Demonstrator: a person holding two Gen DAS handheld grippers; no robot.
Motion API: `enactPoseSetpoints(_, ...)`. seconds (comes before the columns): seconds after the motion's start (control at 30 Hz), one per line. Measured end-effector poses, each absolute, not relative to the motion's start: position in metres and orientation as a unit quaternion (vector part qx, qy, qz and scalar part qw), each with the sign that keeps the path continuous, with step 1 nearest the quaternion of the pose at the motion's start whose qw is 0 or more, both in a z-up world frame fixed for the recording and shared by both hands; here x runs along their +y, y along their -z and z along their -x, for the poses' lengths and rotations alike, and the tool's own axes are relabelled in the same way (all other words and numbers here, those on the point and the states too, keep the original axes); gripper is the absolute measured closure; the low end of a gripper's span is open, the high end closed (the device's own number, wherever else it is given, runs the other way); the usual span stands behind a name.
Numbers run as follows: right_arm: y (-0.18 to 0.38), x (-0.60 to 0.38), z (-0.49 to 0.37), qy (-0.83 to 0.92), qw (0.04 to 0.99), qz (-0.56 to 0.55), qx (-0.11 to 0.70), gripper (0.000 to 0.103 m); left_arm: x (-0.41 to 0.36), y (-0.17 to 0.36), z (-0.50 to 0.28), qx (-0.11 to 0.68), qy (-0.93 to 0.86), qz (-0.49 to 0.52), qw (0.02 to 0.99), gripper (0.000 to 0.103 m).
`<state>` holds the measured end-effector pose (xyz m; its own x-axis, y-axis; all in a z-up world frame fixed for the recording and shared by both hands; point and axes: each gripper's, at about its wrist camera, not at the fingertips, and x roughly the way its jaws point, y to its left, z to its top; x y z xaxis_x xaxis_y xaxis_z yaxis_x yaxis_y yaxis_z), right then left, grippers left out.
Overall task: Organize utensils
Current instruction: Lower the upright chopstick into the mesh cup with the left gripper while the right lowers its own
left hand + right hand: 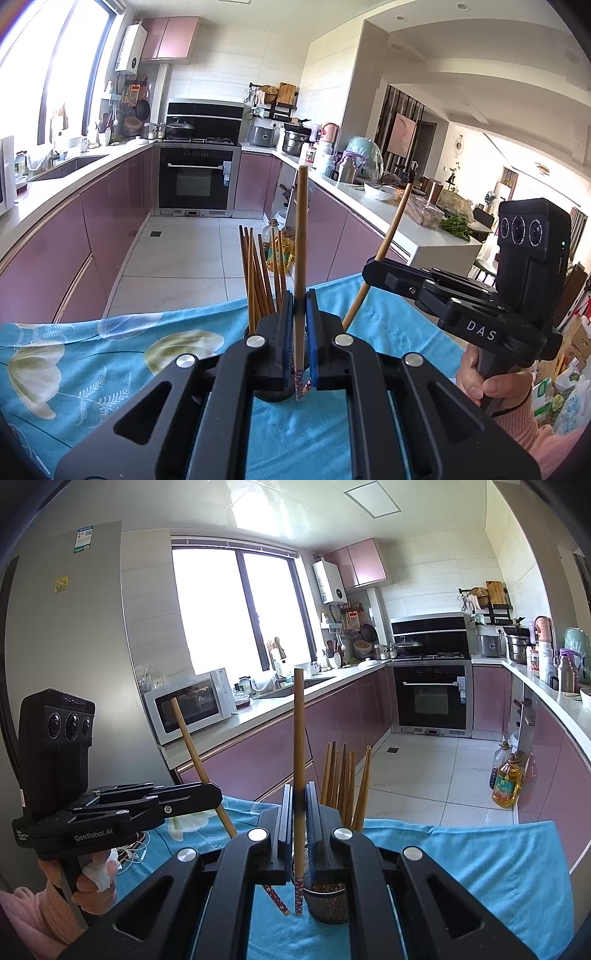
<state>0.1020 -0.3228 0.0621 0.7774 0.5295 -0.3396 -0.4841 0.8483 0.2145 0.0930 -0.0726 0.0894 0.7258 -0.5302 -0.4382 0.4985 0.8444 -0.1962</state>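
Note:
My left gripper [301, 297] is shut on a wooden chopstick [301, 240] that stands upright, its patterned tip reaching down toward the blue cloth. Just behind and left of it is a dark mesh holder [271, 398], mostly hidden, with several chopsticks [256, 273] standing in it. In the right wrist view my right gripper [300, 789] is shut on a second upright chopstick [299, 738], beside the holder [328, 904] and its chopsticks [343, 782]. Each camera shows the other gripper out to the side: the right gripper [369, 268] and the left gripper [217, 796], each with its chopstick tilted.
A blue flowered cloth [110, 350] covers the table. Past its far edge lies tiled kitchen floor with oil bottles [506, 782]. A microwave [192, 701] sits on the left counter, and clutter fills the right counter [388, 218]. A person's hand [491, 380] holds the right gripper's handle.

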Motion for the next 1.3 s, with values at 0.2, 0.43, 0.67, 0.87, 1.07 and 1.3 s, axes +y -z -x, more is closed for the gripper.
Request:
enactPoseSetpoints(0.2,-0.065,-0.323,-0.105,-0.269,0.941,-0.059,0.194,0.097,-0.074,-0.095,-0.093,0.241,0.276,0.031,0.93,0.096)
enactPoseSetpoints(0.43,-0.067,-0.325,-0.107,-0.27,0.941,-0.061,0.192,0.097,-0.077,-0.1,-0.093,0.235,0.275,0.032,0.932,0.096)
enactPoseSetpoints(0.67,-0.07,-0.326,-0.109,-0.272,0.941,-0.062,0.19,0.097,-0.08,-0.102,-0.094,0.233,0.273,0.03,0.933,0.096)
enactPoseSetpoints(0.87,-0.071,-0.327,-0.112,-0.272,0.941,-0.063,0.189,0.097,-0.079,-0.103,-0.094,0.233,0.273,0.029,0.933,0.096)
enactPoseSetpoints(1.07,-0.072,-0.328,-0.116,-0.27,0.941,-0.066,0.192,0.097,-0.08,-0.109,-0.096,0.23,0.269,0.028,0.935,0.096)
enactPoseSetpoints(1.3,-0.073,-0.328,-0.121,-0.267,0.942,-0.069,0.192,0.097,-0.083,-0.113,-0.101,0.226,0.269,0.028,0.936,0.096)
